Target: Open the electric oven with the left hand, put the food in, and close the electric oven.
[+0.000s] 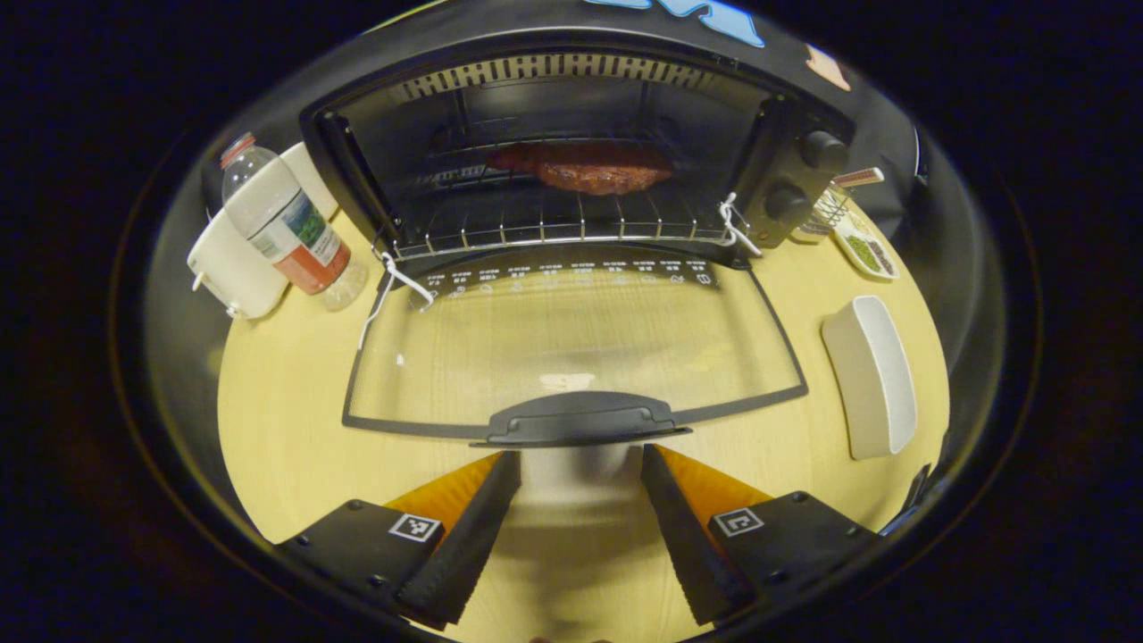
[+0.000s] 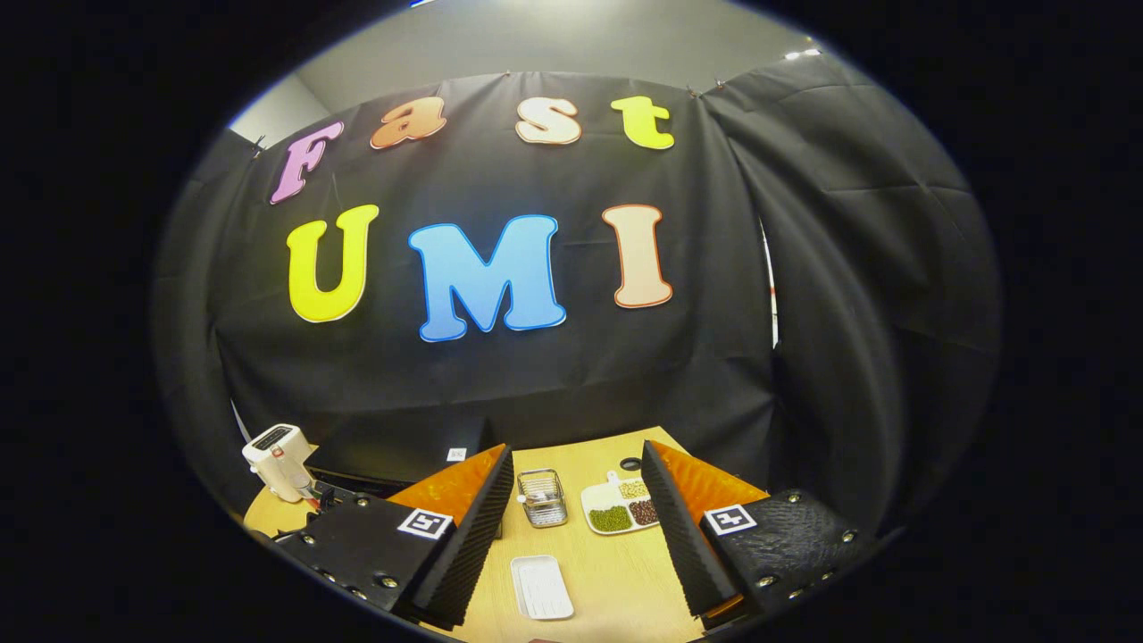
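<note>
The black electric oven (image 1: pixel 786 152) stands at the back of the table with its glass door (image 1: pixel 571 344) folded down flat toward me. A reddish-brown piece of food (image 1: pixel 589 168) lies on the wire rack (image 1: pixel 554 223) inside. The door's dark handle (image 1: pixel 580 420) sits just in front of my left gripper (image 1: pixel 580 536), which is open with the handle just beyond its fingertips. My right gripper (image 2: pixel 580 536) is open and holds nothing, raised above the table. The oven's top (image 2: pixel 402 451) shows to its left.
A water bottle (image 1: pixel 286 223) and a white appliance (image 1: pixel 237 259) stand left of the oven. A white rectangular tray (image 1: pixel 871 375) lies to the right, with a divided dish of beans (image 1: pixel 866 250) and a small wire basket (image 1: pixel 826 214) behind it. The wooden tabletop (image 1: pixel 286 420) surrounds the door.
</note>
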Tool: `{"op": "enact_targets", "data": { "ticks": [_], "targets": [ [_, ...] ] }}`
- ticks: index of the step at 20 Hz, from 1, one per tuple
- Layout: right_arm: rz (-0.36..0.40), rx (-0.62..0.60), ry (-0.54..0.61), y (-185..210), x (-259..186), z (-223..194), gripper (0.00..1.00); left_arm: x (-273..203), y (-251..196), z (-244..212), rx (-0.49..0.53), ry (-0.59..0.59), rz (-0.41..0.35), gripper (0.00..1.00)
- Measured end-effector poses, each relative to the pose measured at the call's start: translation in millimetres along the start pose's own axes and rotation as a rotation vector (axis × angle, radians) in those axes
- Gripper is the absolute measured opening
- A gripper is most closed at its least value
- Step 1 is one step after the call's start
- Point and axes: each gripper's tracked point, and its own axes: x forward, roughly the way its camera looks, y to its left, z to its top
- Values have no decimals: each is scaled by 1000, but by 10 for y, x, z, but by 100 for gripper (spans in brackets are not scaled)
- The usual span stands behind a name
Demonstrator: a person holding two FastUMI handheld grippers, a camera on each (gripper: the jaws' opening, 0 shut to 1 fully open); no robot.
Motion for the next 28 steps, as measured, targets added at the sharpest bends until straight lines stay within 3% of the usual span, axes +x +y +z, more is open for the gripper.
{"op": "enact_targets", "data": {
  "ticks": [3,7,8,10,13,17,18,20,21,25,26,28],
  "targets": [
    [6,-4,0,24,-34,-11,88,4,-1,17,-19,18,-1,99],
    [17,5,4,45,-25,-43,83,-67,-8,29,-30,-1,-8,95],
    [21,8,1,53,-29,-29,87,-112,-7,45,-26,-14,-9,95],
    [29,9,2,81,-12,-32,83,-234,-7,74,-25,-41,-10,91],
    [46,18,-4,120,-9,3,87,-429,-17,145,-35,-98,-15,95],
    [70,23,-7,175,2,-9,87,-615,-24,251,-38,-149,-30,91],
    [73,20,-4,181,15,-14,87,-646,-22,279,-35,-157,-30,99],
    [81,18,-1,182,23,-20,87,-711,-13,328,-25,-178,-23,91],
    [84,22,0,179,26,-28,87,-742,-14,352,-23,-184,-20,95],
    [68,50,5,86,74,-43,87,-836,4,483,-13,-211,-9,91],
    [63,50,10,59,92,-61,83,-851,14,521,-2,-221,-4,95],
    [51,48,16,-30,122,-97,87,-907,45,593,21,-240,14,99]
  ]
}}
